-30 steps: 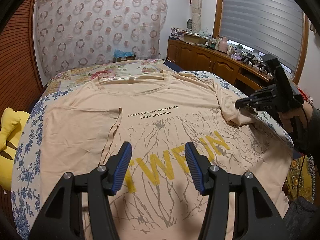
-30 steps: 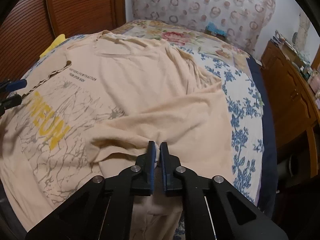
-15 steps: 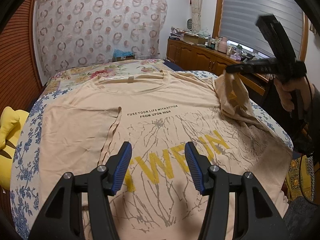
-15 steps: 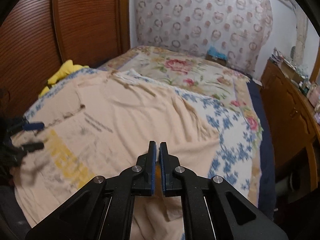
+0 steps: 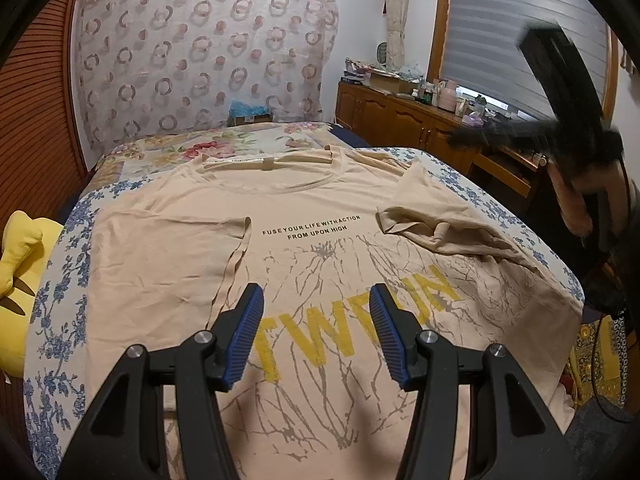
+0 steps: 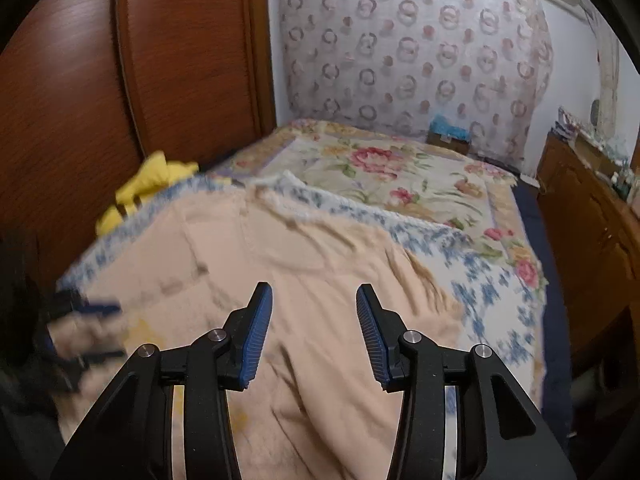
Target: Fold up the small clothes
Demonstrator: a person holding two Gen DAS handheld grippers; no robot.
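Bed (image 5: 60,320) with a blue-flowered white cover carries the work, and nearly all of it lies under one garment: a peach cotton T-shirt (image 5: 304,264) with yellow block letters and a grey crackle print, spread face up with its neckline at twelve o'clock in the left wrist view. Progress looks early. The sleeve at nine o'clock (image 5: 168,252) is already turned in over the chest, its hem running down beside the small black slogan. The sleeve at two o'clock (image 5: 436,216) is also laid inward, but it sits in a loose, rumpled heap, not flat, so that fold probably needs smoothing. Both long sides, the lengthwise folds and the final halving still appear undone, and the bottom hem is hidden below the frame.

At the bed's nine o'clock edge a yellow plush toy (image 5: 20,264) lies clear of the shirt.

Right gripper (image 6: 314,332) hangs above the shirt's side, its jaws having just been opening, now parted about halfway with nothing between them. Left gripper (image 5: 316,332) hovers over the yellow letters at six o'clock, jaws likewise half apart and empty, touching no cloth.
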